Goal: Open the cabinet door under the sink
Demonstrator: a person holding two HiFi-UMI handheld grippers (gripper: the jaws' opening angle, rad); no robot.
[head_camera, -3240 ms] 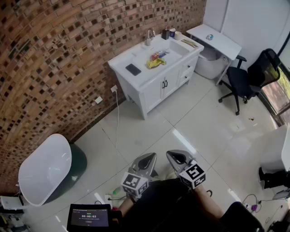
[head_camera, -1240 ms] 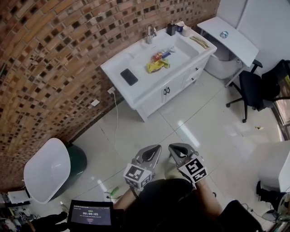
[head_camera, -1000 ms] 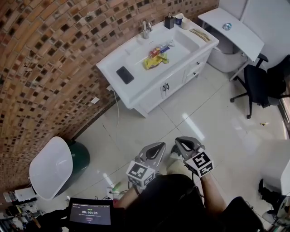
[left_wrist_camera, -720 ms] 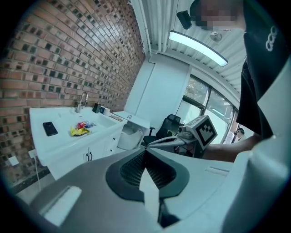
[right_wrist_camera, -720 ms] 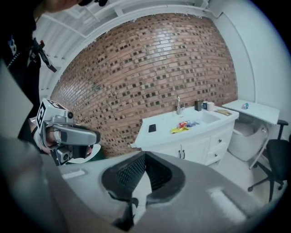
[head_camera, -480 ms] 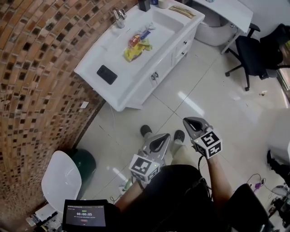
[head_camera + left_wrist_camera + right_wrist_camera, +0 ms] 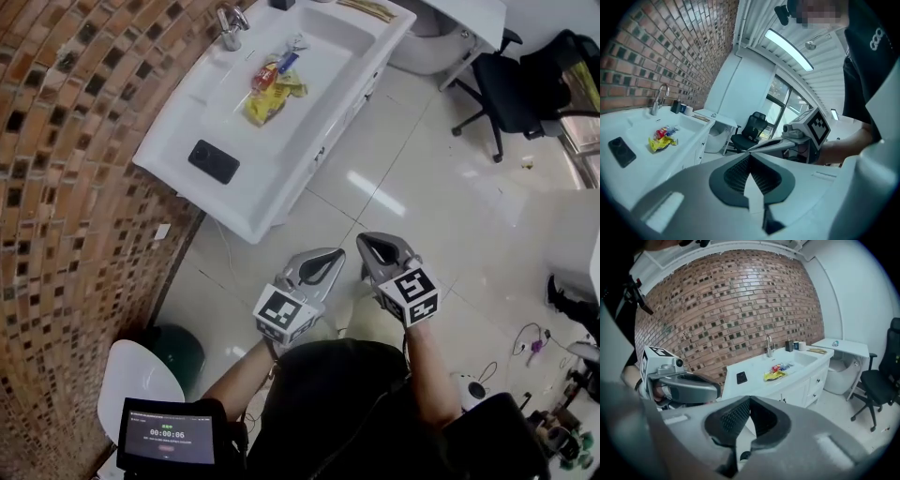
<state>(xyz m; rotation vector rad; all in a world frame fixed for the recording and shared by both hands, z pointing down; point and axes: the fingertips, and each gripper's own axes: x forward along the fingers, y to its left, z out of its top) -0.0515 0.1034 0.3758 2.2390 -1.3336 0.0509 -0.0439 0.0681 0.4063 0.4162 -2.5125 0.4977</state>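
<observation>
The left gripper (image 7: 330, 259) and the right gripper (image 7: 371, 246) are held side by side over the floor (image 7: 422, 197), in front of the sink (image 7: 330, 36) and well apart from it, with their tips turned towards it. In the left gripper view the jaws are seen pressed together at the tips, with nothing between them; in the right gripper view the jaws are likewise closed and nothing is pinched. Neither gripper is touching the cabinet. The cabinet door (image 7: 798, 392) is found in the white front below the sink; it is shut, and small dark handles (image 7: 781, 398) are seen at its near edge, with drawers (image 7: 818, 378) beside it at the far end. In the head view the front is seen at too steep an angle for the door to be made out. On the white surface (image 7: 234, 202) a heap of yellow and red packets (image 7: 266, 96) is lying just beside the sink, and a dark phone (image 7: 213, 161) is lying beyond the packets, farther from the sink. A tap (image 7: 230, 17) is set at the side towards the brick wall (image 7: 66, 141). A black chair (image 7: 514, 86) is standing near the sink's far end.
</observation>
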